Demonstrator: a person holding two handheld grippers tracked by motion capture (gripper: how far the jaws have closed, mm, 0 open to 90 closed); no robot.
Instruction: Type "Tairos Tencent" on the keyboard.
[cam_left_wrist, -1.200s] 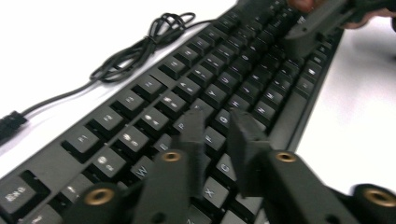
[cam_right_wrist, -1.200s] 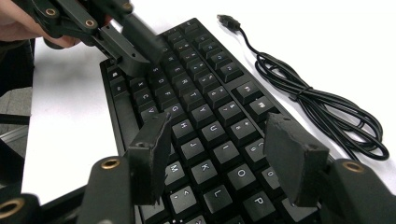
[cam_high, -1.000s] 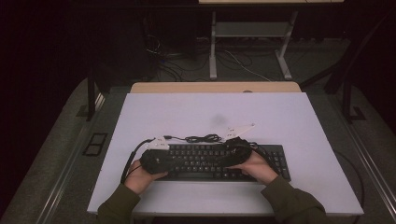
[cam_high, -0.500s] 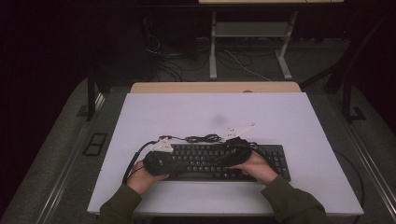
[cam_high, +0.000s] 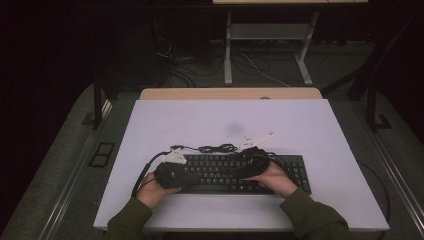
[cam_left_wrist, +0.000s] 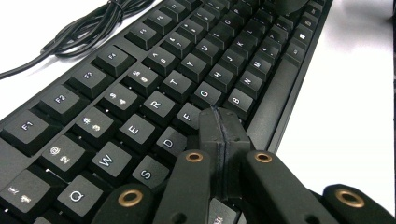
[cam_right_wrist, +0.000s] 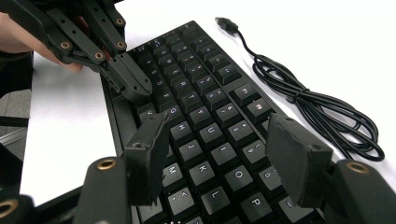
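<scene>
A black keyboard (cam_high: 295, 172) lies near the front edge of the white table (cam_high: 300, 125). My left gripper (cam_high: 197, 174) comes in from the left over its keys and my right gripper (cam_high: 237, 169) from the right, so they face each other. In the left gripper view the left gripper (cam_left_wrist: 219, 122) is shut with nothing between its pads, and its tip rests on the keyboard (cam_left_wrist: 154, 65) near the F key. In the right gripper view the right gripper (cam_right_wrist: 218, 125) hovers open above the keyboard (cam_right_wrist: 205, 93) around the middle letter keys, with the left gripper (cam_right_wrist: 139, 92) just beyond it.
The keyboard's black cable (cam_high: 217, 148) lies coiled on the table behind it, and the same cable (cam_right_wrist: 322, 112) ends in a loose USB plug (cam_right_wrist: 226, 22). A wooden desk edge (cam_high: 230, 93) adjoins the table's far side. White table surface (cam_left_wrist: 345, 116) lies bare in front of the keyboard.
</scene>
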